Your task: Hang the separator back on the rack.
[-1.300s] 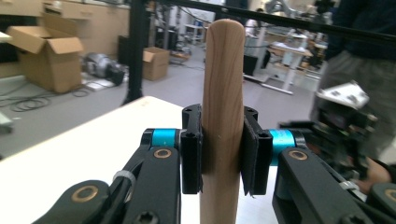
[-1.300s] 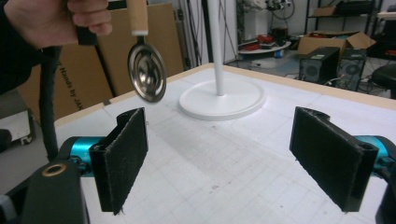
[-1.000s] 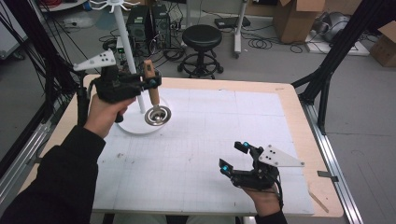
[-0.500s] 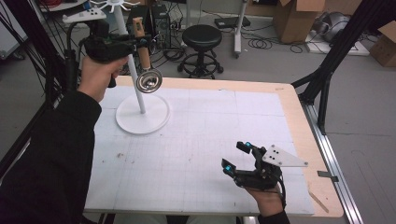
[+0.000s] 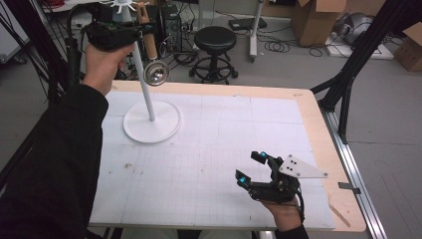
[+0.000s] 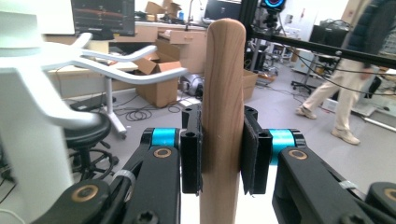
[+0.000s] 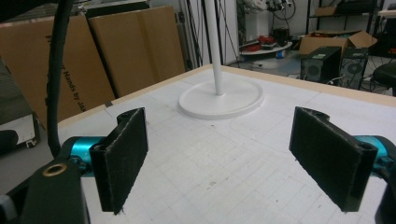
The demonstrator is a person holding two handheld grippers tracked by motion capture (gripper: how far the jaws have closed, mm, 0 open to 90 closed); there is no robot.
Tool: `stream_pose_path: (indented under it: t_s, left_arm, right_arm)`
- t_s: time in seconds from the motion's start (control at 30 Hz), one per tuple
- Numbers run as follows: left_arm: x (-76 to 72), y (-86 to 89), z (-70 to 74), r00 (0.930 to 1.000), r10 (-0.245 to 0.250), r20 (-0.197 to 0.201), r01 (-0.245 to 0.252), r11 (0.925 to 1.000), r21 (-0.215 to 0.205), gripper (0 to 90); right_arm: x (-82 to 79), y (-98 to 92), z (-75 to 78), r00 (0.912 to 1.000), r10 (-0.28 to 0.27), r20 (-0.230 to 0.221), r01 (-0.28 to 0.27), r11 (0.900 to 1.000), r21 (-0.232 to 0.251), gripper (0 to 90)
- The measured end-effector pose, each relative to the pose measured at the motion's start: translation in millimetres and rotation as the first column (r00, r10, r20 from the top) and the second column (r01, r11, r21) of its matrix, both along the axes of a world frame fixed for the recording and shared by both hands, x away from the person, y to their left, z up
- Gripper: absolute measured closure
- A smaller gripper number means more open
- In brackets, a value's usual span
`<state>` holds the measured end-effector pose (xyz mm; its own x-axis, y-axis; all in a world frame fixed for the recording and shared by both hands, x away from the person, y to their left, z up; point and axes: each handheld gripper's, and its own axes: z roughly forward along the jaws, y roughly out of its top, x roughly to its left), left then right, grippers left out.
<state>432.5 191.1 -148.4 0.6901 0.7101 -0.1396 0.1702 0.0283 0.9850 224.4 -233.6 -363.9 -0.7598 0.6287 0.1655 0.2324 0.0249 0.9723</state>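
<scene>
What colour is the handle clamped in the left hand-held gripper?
Light brown wood handle, clearest in the left gripper view.

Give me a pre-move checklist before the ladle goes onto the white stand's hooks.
1. Grip: left gripper shut on the ladle's wooden handle: ok.
2. Ladle bowl hangs below the handle, off the table: ok.
3. Handle near the stand's hook arms: ok.
4. Hanging hole in the handle: cannot tell.
5. Stand base flat on the table: ok.
6. Right gripper open, away from the stand: ok.
</scene>
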Motion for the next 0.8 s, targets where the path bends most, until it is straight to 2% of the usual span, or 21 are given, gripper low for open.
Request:
stream_pose_path:
  t_s: [0.2, 0.47, 0.53, 0.67, 0.7, 0.77, 0.8]
  left_arm:
    - [4.0, 1.5, -1.8, 0.9992, 0.034, -0.020, -0.034, 0.9994, -0.006, 72.7]
    - [5.3, 6.6, -7.3, 0.9947, 0.091, -0.047, -0.090, 0.9957, 0.023, 72.7]
    - [4.2, 10.2, -8.2, 0.9939, 0.101, -0.045, -0.100, 0.9947, 0.025, 72.6]
    - [-2.4, 18.0, -11.7, 0.9924, 0.122, -0.014, -0.122, 0.9924, 0.017, 72.1]
    - [-4.5, 20.5, -13.8, 0.9922, 0.124, -0.006, -0.124, 0.9922, 0.007, 71.2]
    - [-8.4, 25.9, -17.4, 0.9921, 0.125, -0.004, -0.125, 0.9921, -0.004, 58.7]
    - [-11.6, 28.9, -18.8, 0.9921, 0.125, 0.002, -0.125, 0.9921, -0.001, 55.5]
  right_arm:
    - [0.5, 0.5, -0.2, 1.0000, 0.003, 0.003, -0.003, 1.000, 0.001, 18.2]
    - [-0.3, 1.5, -0.1, 0.9999, 0.010, 0.002, -0.010, 1.000, 0.002, 18.2]
    - [-0.6, 1.5, 0.1, 0.9999, 0.012, 0.003, -0.012, 1.000, 0.000, 18.4]
    - [-1.0, 0.5, 0.3, 0.9999, 0.010, 0.005, -0.010, 1.000, -0.002, 18.5]
    - [-1.2, 0.2, 0.5, 1.0000, 0.008, 0.002, -0.008, 1.000, 0.001, 18.5]
    - [-1.4, -1.0, 0.5, 1.0000, 0.002, 0.003, -0.001, 1.000, -0.003, 18.5]
    - [-1.7, -1.5, 0.5, 1.0000, -0.002, 0.000, 0.002, 1.000, -0.003, 18.5]
